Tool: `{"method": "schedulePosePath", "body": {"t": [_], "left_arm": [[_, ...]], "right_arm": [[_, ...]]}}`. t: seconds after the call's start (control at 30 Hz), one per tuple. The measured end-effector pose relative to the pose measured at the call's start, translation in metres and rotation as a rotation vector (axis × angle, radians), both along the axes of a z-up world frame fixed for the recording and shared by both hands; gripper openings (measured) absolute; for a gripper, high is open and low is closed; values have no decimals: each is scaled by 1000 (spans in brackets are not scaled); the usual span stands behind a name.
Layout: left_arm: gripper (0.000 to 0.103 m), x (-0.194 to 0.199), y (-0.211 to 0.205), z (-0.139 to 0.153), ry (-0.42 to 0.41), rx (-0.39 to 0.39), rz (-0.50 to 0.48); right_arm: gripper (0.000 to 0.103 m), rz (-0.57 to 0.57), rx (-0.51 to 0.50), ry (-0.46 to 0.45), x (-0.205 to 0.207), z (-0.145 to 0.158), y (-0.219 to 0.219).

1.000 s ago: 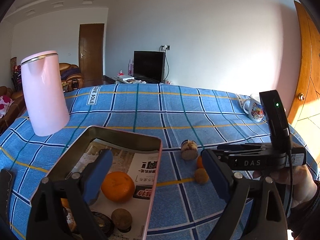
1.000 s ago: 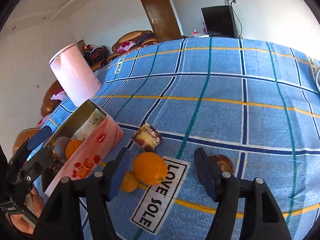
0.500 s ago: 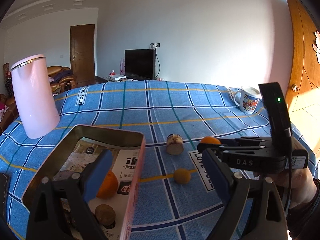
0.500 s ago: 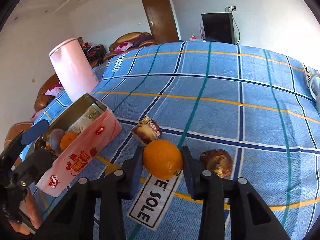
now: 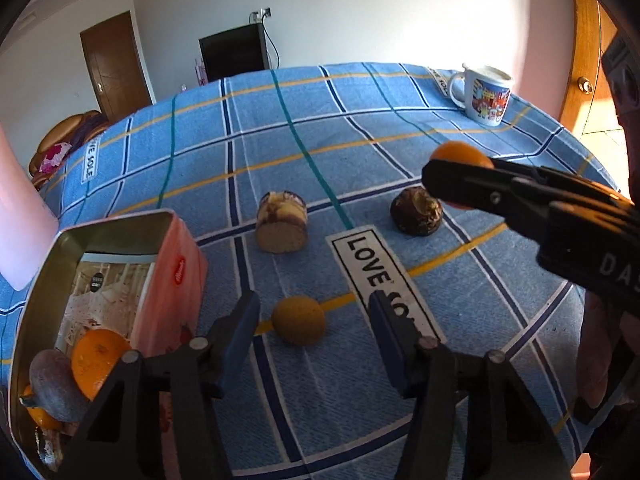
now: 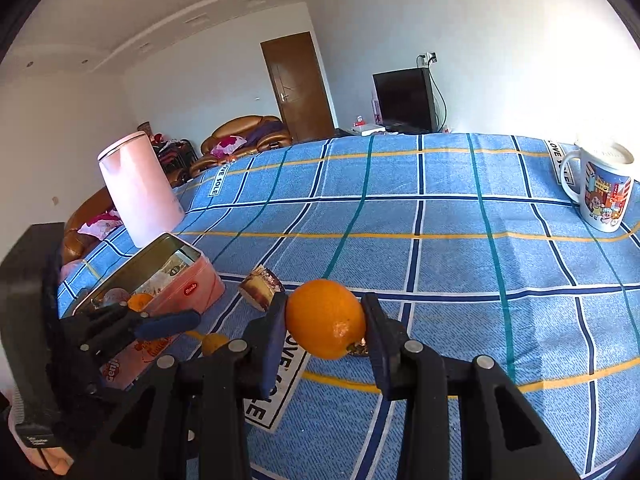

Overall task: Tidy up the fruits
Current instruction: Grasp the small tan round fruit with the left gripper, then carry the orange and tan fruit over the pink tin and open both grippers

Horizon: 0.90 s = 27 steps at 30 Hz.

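Pink tin (image 5: 176, 280): stands at the left on the blue checked cloth (image 5: 400, 128), lid off; an orange fruit (image 5: 98, 354) and a dull purple-grey fruit (image 5: 54, 386) lie inside on printed paper.
Left gripper (image 5: 314, 330): jaws are closing, not yet touching anything; the small yellow-brown fruit (image 5: 298, 320) sits on the cloth between the blue pads, with a gap on each side.
Cake pieces: a marbled piece (image 5: 282, 222) and a dark piece (image 5: 416, 212) lie farther back, apart from each other.
Right gripper (image 6: 324, 326): clenched on the orange (image 6: 325, 318), pads pressing both sides, held clear above the cloth.
Mug (image 6: 602, 190): stands upright at the far right.
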State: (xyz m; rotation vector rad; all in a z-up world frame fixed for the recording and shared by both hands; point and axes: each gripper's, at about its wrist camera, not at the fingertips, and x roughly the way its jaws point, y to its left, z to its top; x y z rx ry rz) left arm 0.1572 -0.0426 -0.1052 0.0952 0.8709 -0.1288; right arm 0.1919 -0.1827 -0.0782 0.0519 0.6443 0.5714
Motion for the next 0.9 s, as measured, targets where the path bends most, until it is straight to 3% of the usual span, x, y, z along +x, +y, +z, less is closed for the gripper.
{"method": "schedulePosePath", "body": {"t": [0.03, 0.17, 0.6, 0.9], "left_arm": [[54, 3, 0, -3, 19, -6, 1], [29, 2, 5, -2, 22, -55, 6], [29, -30, 25, 29, -204, -123, 44], [29, -51, 45, 38, -303, -126, 84]], "right_arm": [[39, 0, 5, 0, -1, 1, -1], [39, 3, 18, 5, 0, -1, -3], [39, 5, -5, -105, -22, 10, 5], [39, 42, -24, -152, -38, 13, 30]]}}
